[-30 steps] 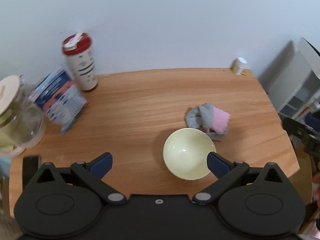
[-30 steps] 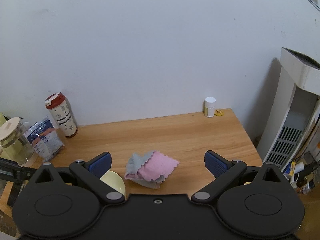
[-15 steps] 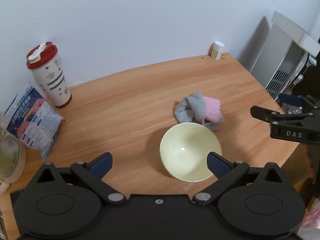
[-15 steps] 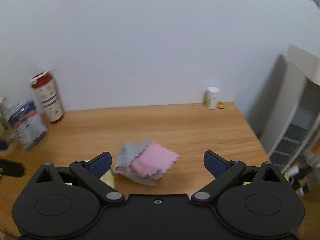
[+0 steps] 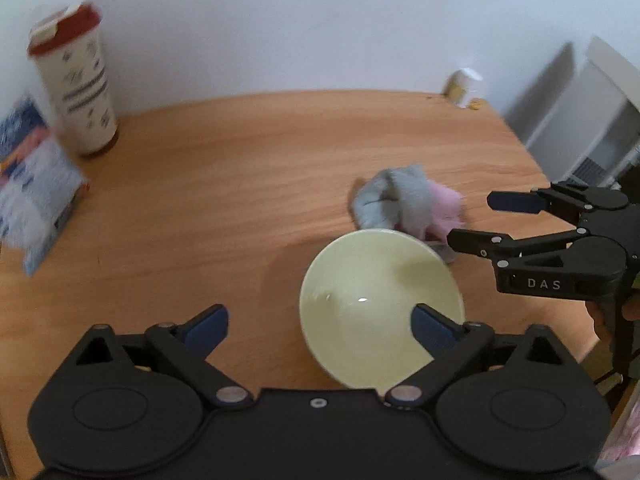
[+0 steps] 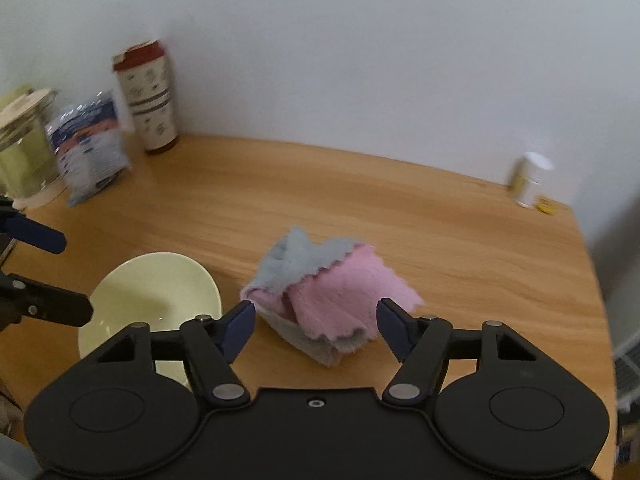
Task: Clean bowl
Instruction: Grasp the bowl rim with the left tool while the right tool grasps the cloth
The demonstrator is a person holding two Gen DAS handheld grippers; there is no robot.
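The closing right tool (image 6: 316, 330) is held around the crumpled pink-and-grey cloth (image 6: 320, 284), unpressed; the left tool (image 5: 320, 326) narrows over the pale yellow ceramic bowl's (image 5: 360, 280) 5 o'clock rim.

**Bowl and cloth side by side on the table**

The bowl (image 5: 372, 296) sits on the table (image 5: 240, 184) toward its near edge. The crumpled cloth (image 5: 404, 202) lies just behind and to the right of it, touching or nearly touching the rim. At the far left, by the wall, stands a lidded cup (image 5: 74, 80); a packet (image 5: 36, 196) lies nearer, to its left, and a jar (image 6: 24, 148) stands left of the packet. A small bottle (image 5: 464, 86) stands at the far right corner.
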